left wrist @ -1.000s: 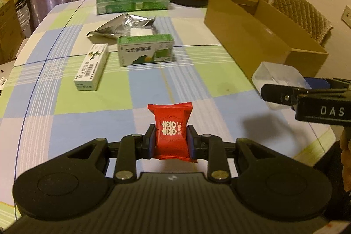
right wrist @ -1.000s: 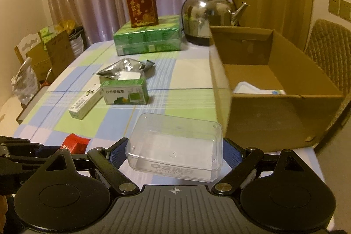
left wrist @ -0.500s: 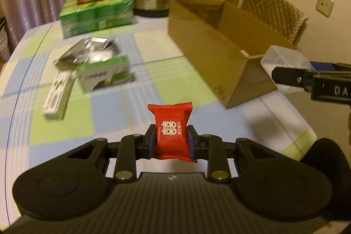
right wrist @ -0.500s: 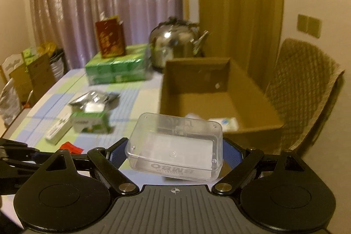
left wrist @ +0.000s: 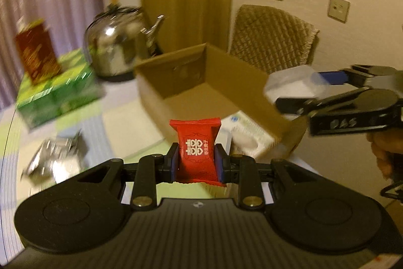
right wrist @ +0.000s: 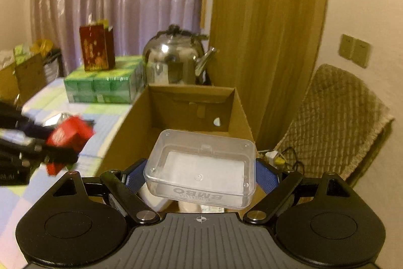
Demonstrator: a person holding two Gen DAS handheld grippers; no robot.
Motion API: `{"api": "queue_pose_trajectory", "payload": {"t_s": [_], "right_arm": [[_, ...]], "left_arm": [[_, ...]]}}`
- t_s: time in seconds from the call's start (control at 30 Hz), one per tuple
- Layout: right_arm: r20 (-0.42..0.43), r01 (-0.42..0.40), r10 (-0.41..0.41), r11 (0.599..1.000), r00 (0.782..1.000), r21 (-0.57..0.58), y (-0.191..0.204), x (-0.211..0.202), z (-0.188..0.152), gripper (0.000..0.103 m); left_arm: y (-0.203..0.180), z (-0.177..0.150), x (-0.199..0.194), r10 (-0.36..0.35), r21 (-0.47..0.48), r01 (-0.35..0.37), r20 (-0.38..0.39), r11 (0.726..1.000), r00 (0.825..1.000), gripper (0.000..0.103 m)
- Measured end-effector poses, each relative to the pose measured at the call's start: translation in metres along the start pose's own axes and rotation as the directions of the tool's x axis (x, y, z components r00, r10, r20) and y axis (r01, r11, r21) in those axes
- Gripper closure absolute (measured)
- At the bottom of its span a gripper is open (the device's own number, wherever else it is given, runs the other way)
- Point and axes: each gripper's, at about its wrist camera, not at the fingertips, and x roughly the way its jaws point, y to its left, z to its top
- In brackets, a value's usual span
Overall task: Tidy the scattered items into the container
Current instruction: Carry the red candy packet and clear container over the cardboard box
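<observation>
Red candy packet sits clamped upright in the left gripper, at the cardboard box's near-left corner; right gripper jaws hold the clear plastic case flat over the box's near end, long axis across, so the right side looks closer to releasing
</observation>
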Motion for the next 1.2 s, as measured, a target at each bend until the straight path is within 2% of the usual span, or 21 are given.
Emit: {"api": "queue_pose_trajectory", "payload": {"t_s": [0.2,0.43,0.5,0.7,0.83,0.97,1.07,1.2], "right_arm": [[-0.058,-0.063,0.057,0.992,0.997,-0.108,-0.015,0.031,0.003,0.017],[-0.157,-0.161,0.129,0.963,0.979,-0.216,-0.021,0.058,0.0,0.017],[-0.183,-0.193,0.148,0.948,0.972,-0.254,-0.022,0.063,0.001,0.017],[-0.267,-0.253,0.162,0.9,0.95,-0.354,-0.021,0.081,0.008,0.017],[-0.315,-0.271,0.143,0.869,0.938,-0.415,-0.017,0.096,0.007,0.017],[-0.355,-0.297,0.144,0.854,0.924,-0.427,-0.014,0.106,0.006,0.017],[-0.392,-0.323,0.152,0.849,0.907,-0.418,-0.013,0.114,0.005,0.017],[-0.418,-0.334,0.151,0.85,0.896,-0.407,-0.014,0.122,0.004,0.017]], "left_arm": [[-0.018,0.035,0.046,-0.051,0.188,0.055,-0.027,0.981,0.998,0.079],[-0.017,0.043,0.088,-0.123,0.301,0.155,-0.122,0.941,0.985,0.079],[-0.017,0.042,0.096,-0.147,0.341,0.193,-0.156,0.92,0.977,0.079],[-0.02,0.041,0.112,-0.185,0.478,0.284,-0.244,0.831,0.952,0.079],[-0.024,0.045,0.122,-0.183,0.513,0.312,-0.287,0.8,0.94,0.079],[-0.029,0.043,0.134,-0.164,0.529,0.324,-0.327,0.785,0.931,0.079],[-0.029,0.042,0.14,-0.164,0.52,0.34,-0.354,0.784,0.921,0.079],[-0.029,0.037,0.149,-0.151,0.514,0.351,-0.39,0.783,0.908,0.079]]}}
